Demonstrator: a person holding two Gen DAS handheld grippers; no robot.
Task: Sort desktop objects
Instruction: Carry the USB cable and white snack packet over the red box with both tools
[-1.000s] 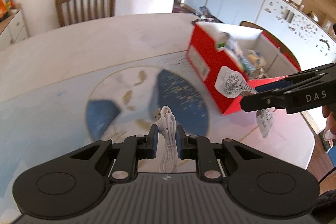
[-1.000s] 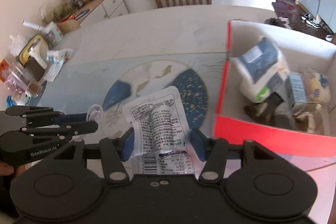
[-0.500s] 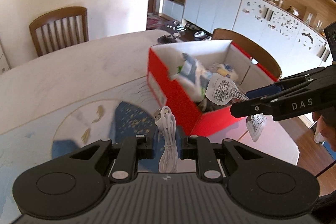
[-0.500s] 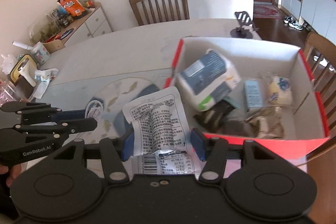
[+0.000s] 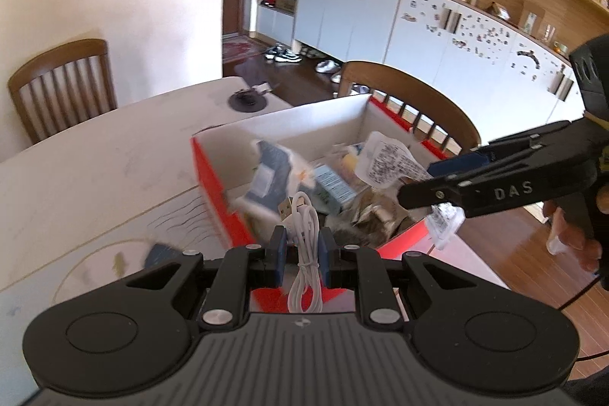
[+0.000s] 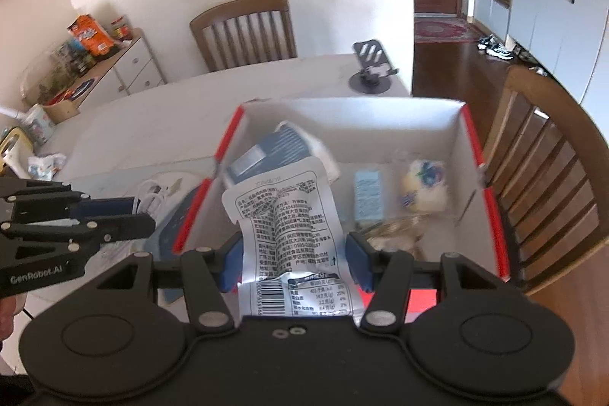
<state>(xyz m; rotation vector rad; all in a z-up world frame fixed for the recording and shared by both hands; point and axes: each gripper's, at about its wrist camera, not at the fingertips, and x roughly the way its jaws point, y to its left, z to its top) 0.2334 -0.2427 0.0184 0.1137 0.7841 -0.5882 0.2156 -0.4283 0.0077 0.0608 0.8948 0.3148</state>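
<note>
we find the left gripper (image 5: 300, 255) clamped on a white cable (image 5: 303, 250) at the red box's (image 6: 491, 215) near wall, the right gripper (image 6: 293, 263) pinching a packet (image 6: 285, 227) above it. released now, we judge the cable may snag the rim.

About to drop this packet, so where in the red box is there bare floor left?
Bare white floor in the red cardboard box lies along its far wall and right side. The blue-and-white bag, pale blue carton and yellow-white pouch crowd the middle.
</note>
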